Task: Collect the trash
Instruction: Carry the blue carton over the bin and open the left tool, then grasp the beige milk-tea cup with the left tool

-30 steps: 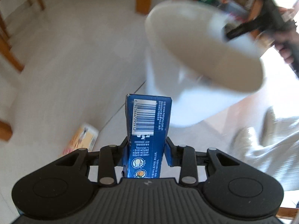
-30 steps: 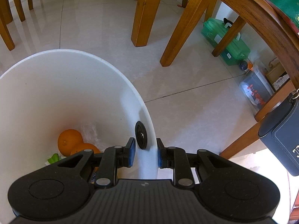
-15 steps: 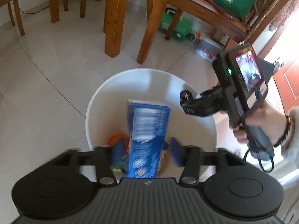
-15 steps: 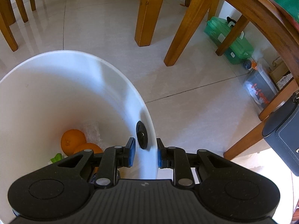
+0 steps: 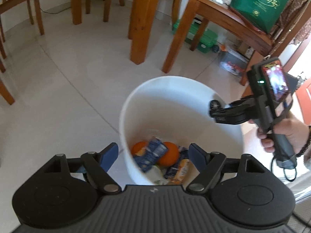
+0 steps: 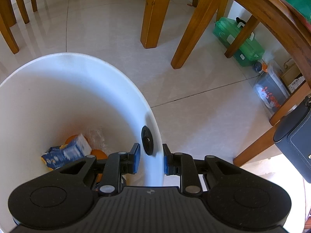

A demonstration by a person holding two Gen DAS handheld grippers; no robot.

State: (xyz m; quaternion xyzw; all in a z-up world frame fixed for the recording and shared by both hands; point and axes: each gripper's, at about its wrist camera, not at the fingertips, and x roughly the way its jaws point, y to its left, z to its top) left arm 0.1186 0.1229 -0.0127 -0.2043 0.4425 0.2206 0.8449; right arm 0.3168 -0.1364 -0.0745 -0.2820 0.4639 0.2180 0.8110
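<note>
A white bin stands on the tiled floor. A blue carton lies inside it on two oranges and other wrappers. My left gripper hangs over the bin's near side, its jaws opening with nothing between the pads. My right gripper is shut on the bin's rim, one pad inside the wall and one outside. In the left wrist view the right gripper clamps the rim at the right, with a hand holding it. The right wrist view also shows the blue carton at the bottom.
Wooden table legs and chair legs stand beyond the bin. A green plastic box and a clear box sit under a side table. A green bag rests on that table. A dark bag hangs at right.
The left gripper carried the blue carton over the bin, widened its jaws and let the carton drop in. The right gripper has stayed clamped on the rim.
</note>
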